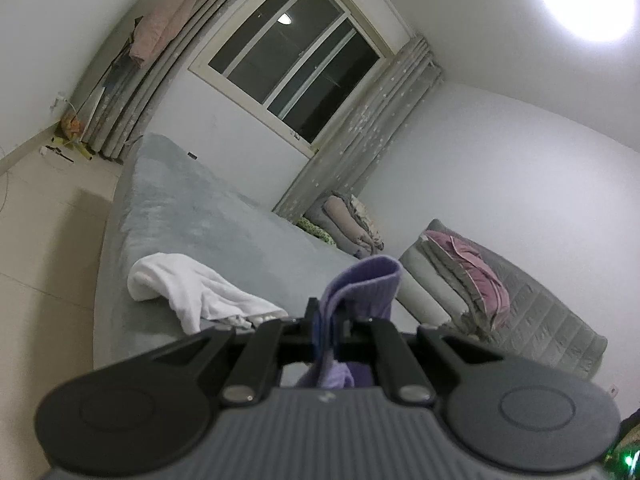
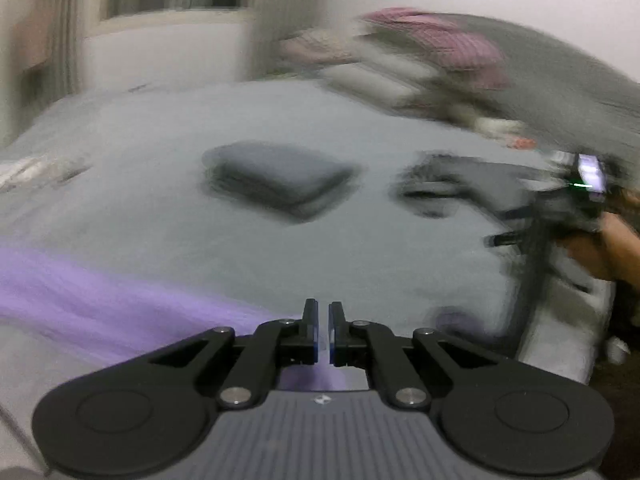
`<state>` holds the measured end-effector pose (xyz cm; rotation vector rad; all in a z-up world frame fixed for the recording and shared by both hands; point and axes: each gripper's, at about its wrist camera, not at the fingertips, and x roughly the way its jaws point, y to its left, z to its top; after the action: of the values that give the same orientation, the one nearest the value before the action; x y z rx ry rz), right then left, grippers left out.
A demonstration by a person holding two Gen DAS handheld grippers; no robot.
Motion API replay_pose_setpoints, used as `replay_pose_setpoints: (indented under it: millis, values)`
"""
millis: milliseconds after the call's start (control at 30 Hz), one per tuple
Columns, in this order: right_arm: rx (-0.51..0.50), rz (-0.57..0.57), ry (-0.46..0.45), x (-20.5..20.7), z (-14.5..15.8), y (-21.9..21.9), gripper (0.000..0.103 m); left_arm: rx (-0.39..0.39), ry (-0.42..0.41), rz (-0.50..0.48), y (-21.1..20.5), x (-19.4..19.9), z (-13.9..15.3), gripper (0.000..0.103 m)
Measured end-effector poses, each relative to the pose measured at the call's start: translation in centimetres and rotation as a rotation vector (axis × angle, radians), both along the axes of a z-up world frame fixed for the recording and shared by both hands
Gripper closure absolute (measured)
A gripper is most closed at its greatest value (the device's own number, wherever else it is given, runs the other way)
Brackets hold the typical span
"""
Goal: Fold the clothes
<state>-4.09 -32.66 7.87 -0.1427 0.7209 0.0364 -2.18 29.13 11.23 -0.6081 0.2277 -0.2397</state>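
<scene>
In the left wrist view my left gripper (image 1: 329, 320) is shut on a purple garment (image 1: 366, 282). A fold of it stands up above the fingers and more hangs below them. The right wrist view is blurred by motion. There my right gripper (image 2: 323, 332) is shut, with only a thin slit between its pads and nothing in it. It hovers over the bed (image 2: 168, 216). The purple garment (image 2: 80, 300) stretches across the bed at the left and passes under the fingers. A white garment (image 1: 192, 284) lies crumpled on the bed (image 1: 208, 216) to the left.
A folded dark grey garment (image 2: 280, 184) and a second dark garment (image 2: 452, 188) lie mid-bed. A hand (image 2: 616, 248) holds the other gripper at the right edge. Folded bedding (image 1: 464, 276) is piled against the wall, with a window (image 1: 292, 56) and curtains behind. The floor (image 1: 44, 240) lies left of the bed.
</scene>
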Motion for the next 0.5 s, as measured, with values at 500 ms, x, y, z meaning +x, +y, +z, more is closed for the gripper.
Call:
replay_pose_setpoints:
  millis: [500]
  values:
    - [0.145,-0.298,0.081,5.8,-4.5,-0.1,0.073,-0.056,-0.017,0.037,-0.9,-0.6,0.0,0.099]
